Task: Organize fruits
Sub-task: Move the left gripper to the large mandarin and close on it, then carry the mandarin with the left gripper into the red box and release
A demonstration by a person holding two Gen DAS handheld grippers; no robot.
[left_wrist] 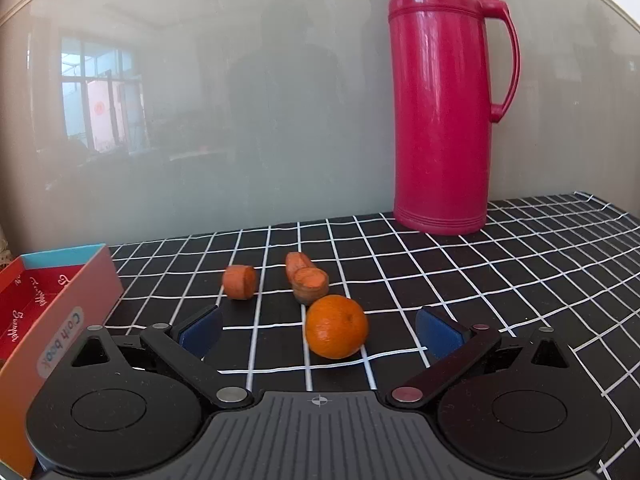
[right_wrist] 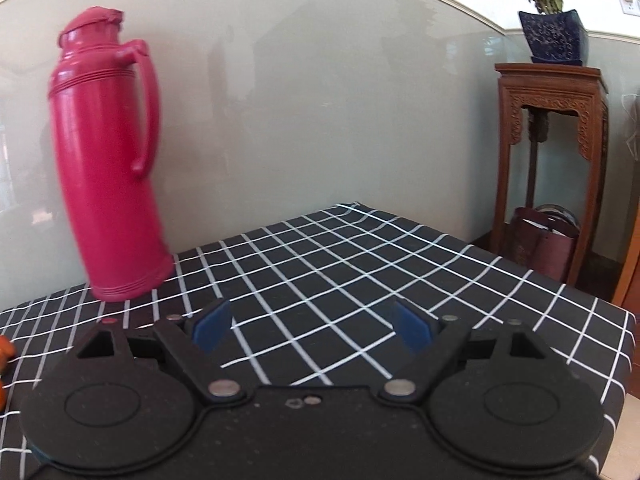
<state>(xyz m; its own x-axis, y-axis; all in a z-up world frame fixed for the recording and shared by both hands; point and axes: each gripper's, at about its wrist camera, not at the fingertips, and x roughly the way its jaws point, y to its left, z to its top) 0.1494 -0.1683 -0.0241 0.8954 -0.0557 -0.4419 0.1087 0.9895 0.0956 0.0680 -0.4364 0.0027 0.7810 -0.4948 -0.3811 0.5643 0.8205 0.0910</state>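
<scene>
In the left wrist view an orange [left_wrist: 336,327] lies on the black checked tablecloth [left_wrist: 500,272], between the spread blue pads of my left gripper [left_wrist: 318,330], nearer the right pad and touched by neither. Just behind it lie three carrot chunks: one on the left [left_wrist: 239,282], one cut-face up [left_wrist: 310,285], one further back [left_wrist: 297,263]. A red open box [left_wrist: 44,312] stands at the left edge. My right gripper [right_wrist: 312,326] is open over bare cloth, nothing between its pads. An orange sliver [right_wrist: 4,354] shows at that view's left edge.
A tall pink thermos jug [left_wrist: 440,112] stands at the back by the glossy wall, also the thermos [right_wrist: 108,160] in the right wrist view. The table's right edge [right_wrist: 624,344] drops off; beyond it stand a carved wooden stand [right_wrist: 552,152] with a potted plant [right_wrist: 554,28].
</scene>
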